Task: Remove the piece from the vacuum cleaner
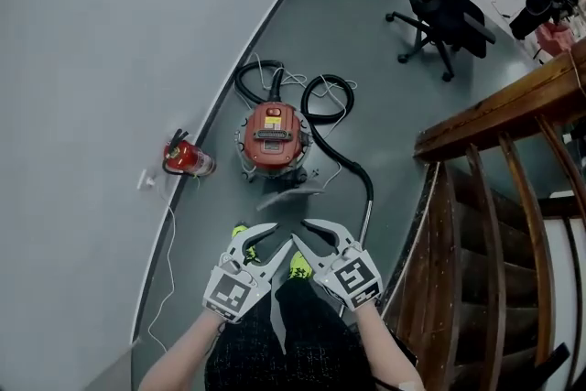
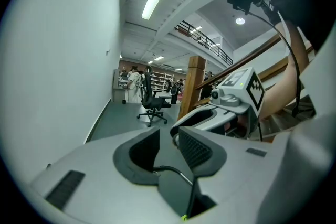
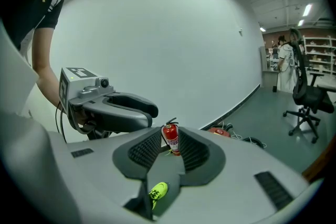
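Grey floor [image 1: 366, 32], red vacuum cleaner [image 1: 272, 135] ahead; left tongs [image 2: 169, 135], right tongs [image 3: 172, 135] apart, empty.

In my head view, a grey shape [image 1: 295, 190] just in front of the vacuum cleaner [image 1: 272, 137] is smeared, and I cannot tell what it is. The hose [image 1: 352, 165] runs out of sight behind the right gripper [image 1: 298, 231]. The office chair [image 1: 449, 9] is cut by the top edge (the top of its back is lost). In the right gripper view, only a red sliver of the vacuum cleaner shows.
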`<state>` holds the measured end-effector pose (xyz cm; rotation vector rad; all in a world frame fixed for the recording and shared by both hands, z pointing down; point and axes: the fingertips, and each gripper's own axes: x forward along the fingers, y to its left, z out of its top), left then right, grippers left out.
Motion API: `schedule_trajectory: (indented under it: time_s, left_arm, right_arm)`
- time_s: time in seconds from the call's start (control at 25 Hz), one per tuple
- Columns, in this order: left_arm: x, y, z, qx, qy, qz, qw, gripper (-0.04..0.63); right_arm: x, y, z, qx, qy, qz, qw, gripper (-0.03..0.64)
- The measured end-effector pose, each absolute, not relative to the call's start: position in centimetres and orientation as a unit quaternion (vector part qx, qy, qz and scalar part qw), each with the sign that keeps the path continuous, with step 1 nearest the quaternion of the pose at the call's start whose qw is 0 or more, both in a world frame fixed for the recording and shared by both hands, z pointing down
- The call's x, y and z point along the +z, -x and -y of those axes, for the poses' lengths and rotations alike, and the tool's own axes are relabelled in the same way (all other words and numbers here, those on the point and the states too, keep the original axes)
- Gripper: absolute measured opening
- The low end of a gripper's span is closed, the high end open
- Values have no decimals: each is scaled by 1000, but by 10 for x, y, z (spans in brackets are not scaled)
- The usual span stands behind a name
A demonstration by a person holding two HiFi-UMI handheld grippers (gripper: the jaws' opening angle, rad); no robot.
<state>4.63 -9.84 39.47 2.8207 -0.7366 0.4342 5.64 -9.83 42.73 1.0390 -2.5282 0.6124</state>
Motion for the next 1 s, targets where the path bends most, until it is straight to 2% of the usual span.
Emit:
schedule_trajectory:
  time_s: [0.52,0.76,0.84,1.0]
  left_arm:
    - [479,-39,108,159,-938,275,136,124]
    - [508,-38,114,147,-936,279,155,124]
    - [512,-42,117,133,-940,279,142,124]
    - [516,-51,120,141,-955,254,57,124]
  right_arm:
    - [502,-53,102,216,-358,885,202,95]
    - [535,-57,110,211,-362,880,222,118]
    - [542,-60,112,208,-361,882,221,121]
    - [556,-62,114,204,-366,883,213,123]
